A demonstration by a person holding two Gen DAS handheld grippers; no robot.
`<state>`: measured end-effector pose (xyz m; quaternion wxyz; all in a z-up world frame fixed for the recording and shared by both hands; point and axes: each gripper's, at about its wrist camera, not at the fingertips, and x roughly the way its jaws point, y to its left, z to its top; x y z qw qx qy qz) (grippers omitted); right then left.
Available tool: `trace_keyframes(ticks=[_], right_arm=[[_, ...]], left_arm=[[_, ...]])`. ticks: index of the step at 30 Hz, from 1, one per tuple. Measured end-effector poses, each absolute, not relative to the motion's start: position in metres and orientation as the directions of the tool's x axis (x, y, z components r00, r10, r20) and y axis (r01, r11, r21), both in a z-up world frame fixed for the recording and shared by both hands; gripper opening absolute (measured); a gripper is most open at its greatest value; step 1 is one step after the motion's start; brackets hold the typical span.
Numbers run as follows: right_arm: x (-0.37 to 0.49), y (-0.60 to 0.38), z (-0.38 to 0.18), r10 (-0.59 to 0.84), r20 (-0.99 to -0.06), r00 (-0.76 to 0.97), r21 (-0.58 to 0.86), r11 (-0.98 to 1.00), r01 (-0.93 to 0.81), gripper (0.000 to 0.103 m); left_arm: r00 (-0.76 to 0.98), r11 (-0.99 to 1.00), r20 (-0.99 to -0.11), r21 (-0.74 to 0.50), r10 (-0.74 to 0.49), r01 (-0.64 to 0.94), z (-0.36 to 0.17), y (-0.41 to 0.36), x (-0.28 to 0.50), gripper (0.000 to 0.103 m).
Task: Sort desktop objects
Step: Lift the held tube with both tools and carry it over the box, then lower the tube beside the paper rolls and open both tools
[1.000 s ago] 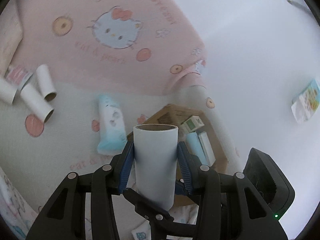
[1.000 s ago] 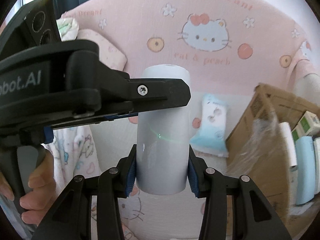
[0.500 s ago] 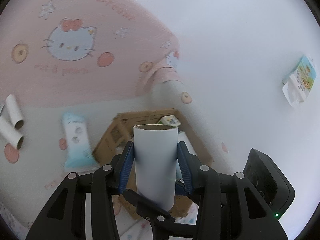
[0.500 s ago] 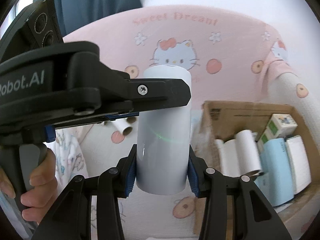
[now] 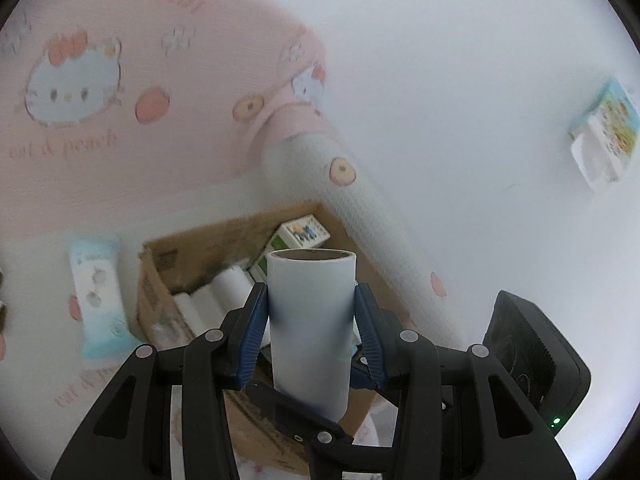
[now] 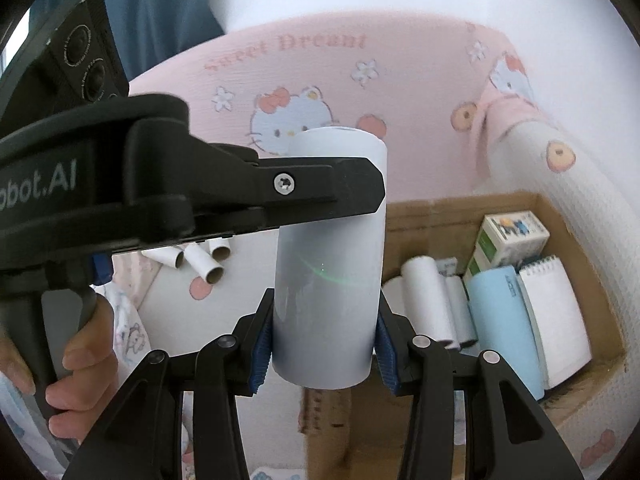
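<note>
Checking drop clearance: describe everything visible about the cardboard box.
The cardboard box is brown corrugated card, open-topped, with a worn, ragged rim and a printed label on one outer wall. It sits on the pink cartoon-print cloth, against a rolled edge of it. Inside lie white rolls, a small printed carton, a light blue notebook and a spiral notepad. Neither gripper touches it; each held tube hangs in front of it.

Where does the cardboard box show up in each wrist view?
Left wrist: cardboard box sits lower centre-left, behind the left tool and its white tube.
Right wrist: box fills the right side, lower half.
Shared landmark: the green-and-white carton standing inside it.
</note>
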<state>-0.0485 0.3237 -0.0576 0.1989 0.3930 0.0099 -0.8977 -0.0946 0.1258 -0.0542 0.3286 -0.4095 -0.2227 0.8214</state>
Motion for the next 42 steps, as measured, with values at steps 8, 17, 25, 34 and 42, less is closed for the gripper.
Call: trace_keyframes(ticks=[8, 17, 25, 34, 42], right_arm=[[-0.078, 0.353, -0.075, -0.387, -0.749, -0.538, 0.232, -0.914, 0.334, 0.042], [-0.115, 0.367, -0.1, -0.459, -0.785, -0.415, 0.349, -0.882, 0.315, 0.042], [-0.138, 0.374, -0.12, -0.518, -0.79, -0.33, 0.434, -0.851, 0.296, 0.042], [-0.142, 0.378, -0.129, -0.51, -0.806, -0.3, 0.437, -0.855, 0.279, 0.042], [-0.145, 0.382, -0.137, -0.53, -0.804, -0.27, 0.474, -0.845, 0.247, 0.042]], left_arm=[[-0.368, -0.708, -0.608, -0.645, 0.704, -0.288, -0.07, 0.156, -0.129, 0.047], [-0.285, -0.77, -0.718, -0.618, 0.635, -0.157, -0.096, 0.166, -0.169, 0.047], [-0.261, -0.804, -0.761, -0.575, 0.594, -0.153, -0.108, 0.174, -0.181, 0.047], [-0.225, -0.833, -0.803, -0.536, 0.553, -0.133, -0.125, 0.182, -0.185, 0.047], [-0.197, -0.862, -0.839, -0.493, 0.507, -0.116, -0.13, 0.19, -0.191, 0.047]])
